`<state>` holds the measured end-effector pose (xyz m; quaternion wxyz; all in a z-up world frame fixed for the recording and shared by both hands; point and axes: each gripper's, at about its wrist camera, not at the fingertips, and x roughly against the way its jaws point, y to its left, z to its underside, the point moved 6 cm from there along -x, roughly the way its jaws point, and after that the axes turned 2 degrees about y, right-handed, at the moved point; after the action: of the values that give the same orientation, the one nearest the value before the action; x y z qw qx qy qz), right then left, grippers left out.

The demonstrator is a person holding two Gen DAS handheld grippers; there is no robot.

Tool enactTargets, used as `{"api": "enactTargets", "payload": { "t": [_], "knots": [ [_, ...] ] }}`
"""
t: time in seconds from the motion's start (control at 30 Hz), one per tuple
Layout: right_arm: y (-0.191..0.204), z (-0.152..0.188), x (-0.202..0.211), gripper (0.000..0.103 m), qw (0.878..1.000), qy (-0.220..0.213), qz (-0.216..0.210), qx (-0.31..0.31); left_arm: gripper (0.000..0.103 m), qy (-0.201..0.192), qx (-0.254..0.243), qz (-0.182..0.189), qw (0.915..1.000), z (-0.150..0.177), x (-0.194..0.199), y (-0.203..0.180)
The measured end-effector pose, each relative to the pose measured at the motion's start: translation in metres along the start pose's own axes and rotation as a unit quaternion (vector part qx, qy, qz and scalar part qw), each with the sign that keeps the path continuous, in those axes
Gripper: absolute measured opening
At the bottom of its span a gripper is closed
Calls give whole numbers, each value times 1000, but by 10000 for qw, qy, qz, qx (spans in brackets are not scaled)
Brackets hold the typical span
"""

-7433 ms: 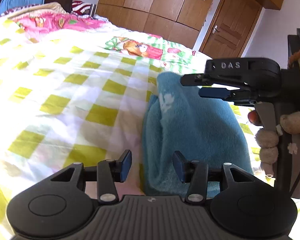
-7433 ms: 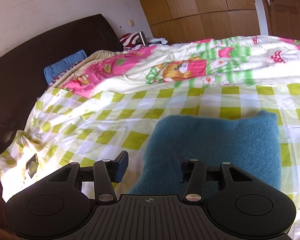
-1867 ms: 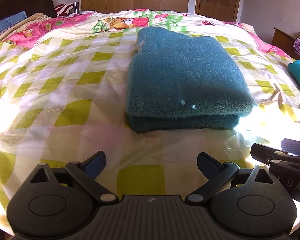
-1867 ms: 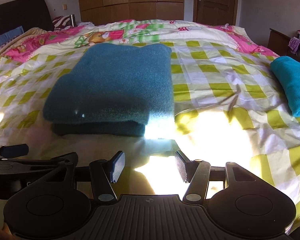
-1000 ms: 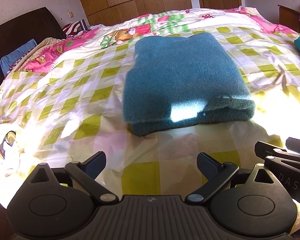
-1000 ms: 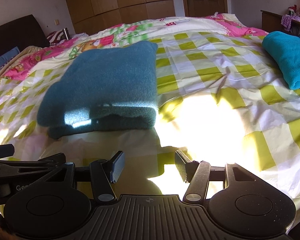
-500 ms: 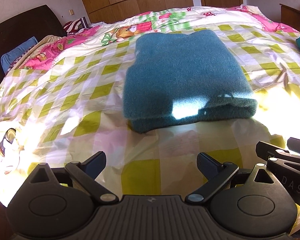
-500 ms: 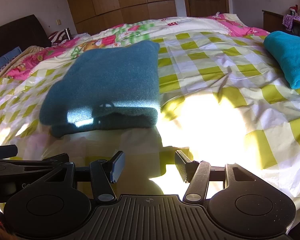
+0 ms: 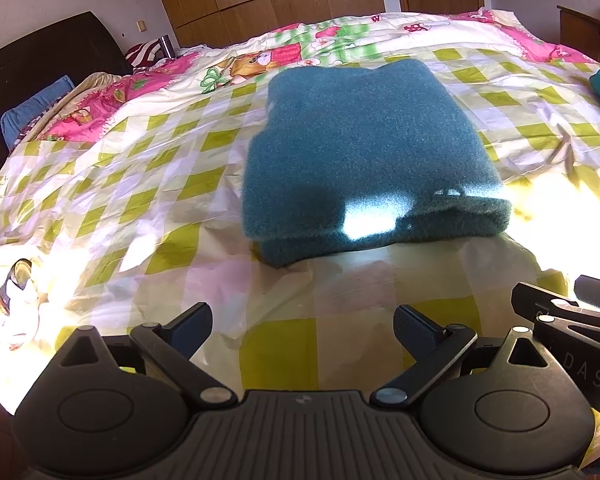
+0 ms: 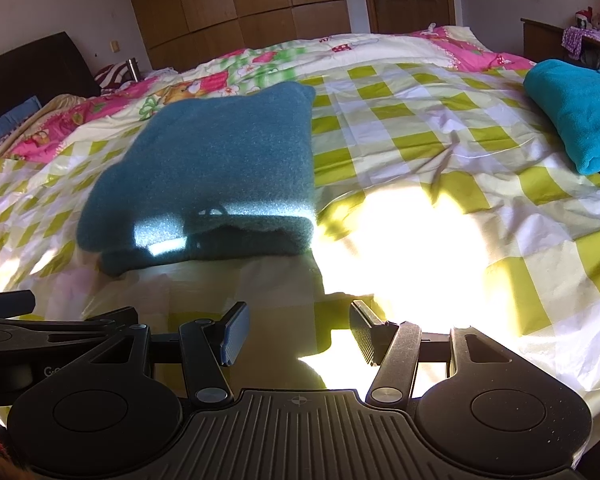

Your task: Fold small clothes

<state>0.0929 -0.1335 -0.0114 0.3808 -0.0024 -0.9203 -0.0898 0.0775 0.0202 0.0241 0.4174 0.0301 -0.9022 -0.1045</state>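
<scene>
A folded dark teal fleece garment (image 9: 364, 148) lies flat on the green-and-white checked bedspread (image 9: 148, 200), in the middle of the bed. In the right wrist view the same garment (image 10: 216, 168) sits left of centre. My left gripper (image 9: 302, 326) hovers open over the bedspread, short of the garment's near edge, with nothing between its fingers. My right gripper (image 10: 296, 330) is also open and empty, near the front of the bed, right of the garment. Part of the right gripper (image 9: 572, 312) shows at the lower right of the left wrist view.
A second folded, brighter turquoise cloth (image 10: 576, 112) lies at the right edge of the bed. Pillows and a pink patterned quilt (image 9: 112, 100) lie towards the dark headboard (image 9: 40, 56) on the left. Wooden wardrobes (image 10: 236, 4) and a door stand behind. Bright sun glares on the front bedspread.
Both grippers have drawn back from the folded garment and stay open. Over the last second the views barely shift; the garment lies still.
</scene>
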Motion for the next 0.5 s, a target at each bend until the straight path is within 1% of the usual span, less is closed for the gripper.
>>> {"api": "enactTargets", "payload": {
  "t": [0.5],
  "knots": [
    [1, 1, 2, 55, 10000, 4, 8, -30, 103, 1, -5, 3, 10000, 0, 1, -2]
  ]
}}
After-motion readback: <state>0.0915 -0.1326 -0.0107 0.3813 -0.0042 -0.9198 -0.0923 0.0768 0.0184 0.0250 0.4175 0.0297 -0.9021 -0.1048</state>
